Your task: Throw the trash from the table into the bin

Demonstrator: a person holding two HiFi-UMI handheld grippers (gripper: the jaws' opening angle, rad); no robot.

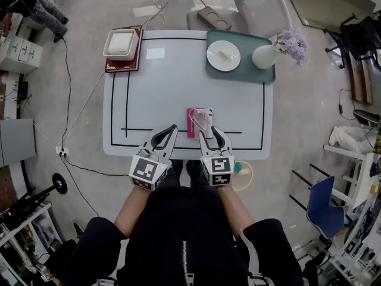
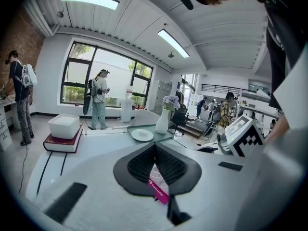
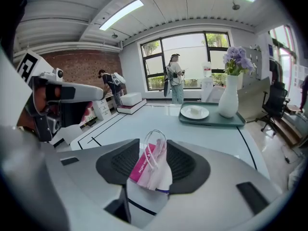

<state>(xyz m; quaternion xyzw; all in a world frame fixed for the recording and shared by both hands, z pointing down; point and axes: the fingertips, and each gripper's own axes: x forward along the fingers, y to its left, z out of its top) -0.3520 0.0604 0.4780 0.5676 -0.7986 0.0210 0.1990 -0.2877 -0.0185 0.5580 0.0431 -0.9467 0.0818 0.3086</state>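
Pale yellow and round, the bin (image 1: 246,181) stood on the floor nearest the person. It sat just past the near edge of the white bench (image 1: 161,94), on the person's right, partly hidden by the right arm. Something teal lay inside it.

Just above it, the right hand-held gripper (image 3: 154,150) had its jaws around the trash, a small pink-and-white bag (image 1: 199,123) with thin string handles. Both pads seemed to press its sides, so it looked clamped on the bag. The bag was at the near middle of the bench; whether it was lifted clear could not be told.

The left hand-held gripper (image 2: 155,147) sat just beside, with its jaw tips together. A sliver of the bag showed in the gap behind the tips, and whether it was pinched there could not be told.

This looked like the pick-up step, with the drop not yet done. The next move likely called for raising the bag, drawing it back and to the right over the bin's mouth, then parting the jaws. The floppy bag might slip, or a handle might snag on a jaw.

Farther off, nothing stood in that path. A dark red book (image 1: 114,64) carrying a white box (image 1: 121,43) lay at the far left corner. A green tray (image 1: 262,76) at the far right held a plate (image 1: 223,56) and a white vase of lilac flowers (image 1: 265,56), well apart from the bag.
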